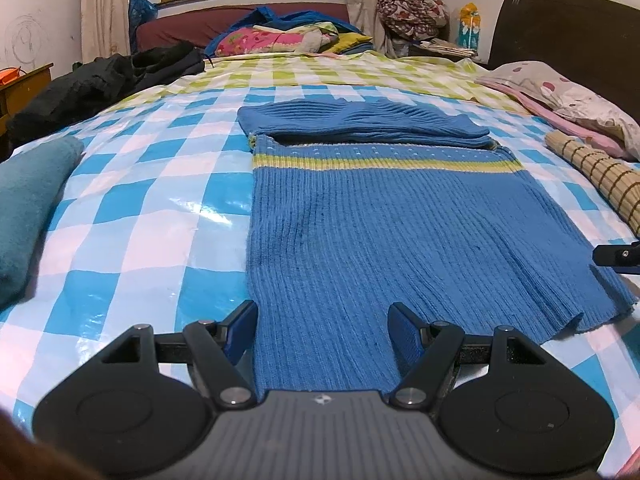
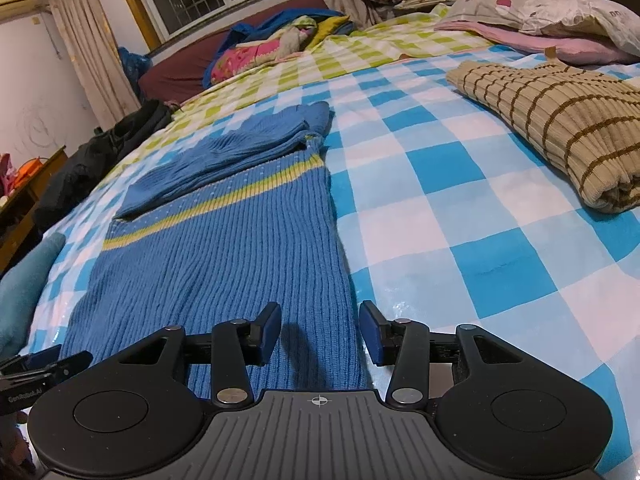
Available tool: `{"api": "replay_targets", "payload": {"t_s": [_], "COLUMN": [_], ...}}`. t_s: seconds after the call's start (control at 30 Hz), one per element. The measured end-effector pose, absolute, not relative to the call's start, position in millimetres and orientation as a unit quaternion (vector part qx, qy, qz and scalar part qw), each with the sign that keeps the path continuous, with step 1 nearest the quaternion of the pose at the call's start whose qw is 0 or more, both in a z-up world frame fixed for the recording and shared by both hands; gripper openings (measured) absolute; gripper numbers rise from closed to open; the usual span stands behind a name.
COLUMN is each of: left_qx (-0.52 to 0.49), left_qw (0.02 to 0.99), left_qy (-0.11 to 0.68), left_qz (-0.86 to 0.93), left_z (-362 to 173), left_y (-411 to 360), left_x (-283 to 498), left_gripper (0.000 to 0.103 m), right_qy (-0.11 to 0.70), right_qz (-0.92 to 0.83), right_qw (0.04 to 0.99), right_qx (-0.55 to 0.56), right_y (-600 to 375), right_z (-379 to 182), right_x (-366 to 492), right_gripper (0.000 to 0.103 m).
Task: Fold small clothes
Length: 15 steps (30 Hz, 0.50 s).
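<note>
A blue ribbed knit sweater (image 1: 380, 224) with a yellow-green stripe lies flat on the checked bed cover, its sleeves folded across the far end. It also shows in the right wrist view (image 2: 224, 248). My left gripper (image 1: 324, 332) is open, its fingers straddling the sweater's near left hem corner. My right gripper (image 2: 320, 334) is open over the sweater's near right hem corner, with the right edge between its fingers. The right gripper's tip shows at the left wrist view's right edge (image 1: 618, 256); the left gripper shows in the right wrist view (image 2: 36, 364).
A folded beige striped sweater (image 2: 560, 128) lies to the right. A folded teal cloth (image 1: 28, 208) lies to the left. Pillows (image 2: 552, 12) sit at the far right, a black garment (image 1: 104, 80) at the far left, and piled clothes (image 1: 280, 36) beyond the bed.
</note>
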<state>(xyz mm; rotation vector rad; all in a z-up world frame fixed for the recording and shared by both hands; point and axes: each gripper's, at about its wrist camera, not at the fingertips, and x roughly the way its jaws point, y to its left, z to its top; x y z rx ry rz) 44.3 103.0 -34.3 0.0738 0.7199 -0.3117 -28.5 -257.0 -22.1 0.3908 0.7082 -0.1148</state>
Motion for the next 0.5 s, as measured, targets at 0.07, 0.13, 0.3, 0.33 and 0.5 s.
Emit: {"api": "replay_targets", "payload": {"t_s": [0.07, 0.13, 0.3, 0.33, 0.5], "left_qx": [0.032, 0.026, 0.017, 0.015, 0.005], "left_qw": [0.924, 0.925, 0.925, 0.925, 0.926], "left_qy": [0.349, 0.346, 0.347, 0.347, 0.346], "left_qz": [-0.152, -0.152, -0.153, -0.154, -0.152], "left_z": [-33.2, -33.1, -37.0, -37.4, -34.5], "left_y": [103.2, 104.5, 106.7, 107.7, 114.7], "left_x": [43.1, 42.0, 41.6, 41.5, 40.7], "left_gripper": [0.076, 0.076, 0.076, 0.076, 0.076], "right_qy": [0.342, 0.342, 0.351, 0.351, 0.351], "right_qz": [-0.054, -0.052, -0.048, -0.048, -0.045], "right_qw": [0.918, 0.919, 0.916, 0.917, 0.914], "right_qx": [0.192, 0.192, 0.187, 0.186, 0.196], "right_y": [-258.7, -260.4, -260.3, -259.9, -263.0], "right_z": [-21.0, -21.1, -24.9, -24.5, -25.5], "right_x": [-32.0, -36.4, -44.7, -46.4, -50.8], "right_gripper": [0.048, 0.049, 0.049, 0.049, 0.049]}}
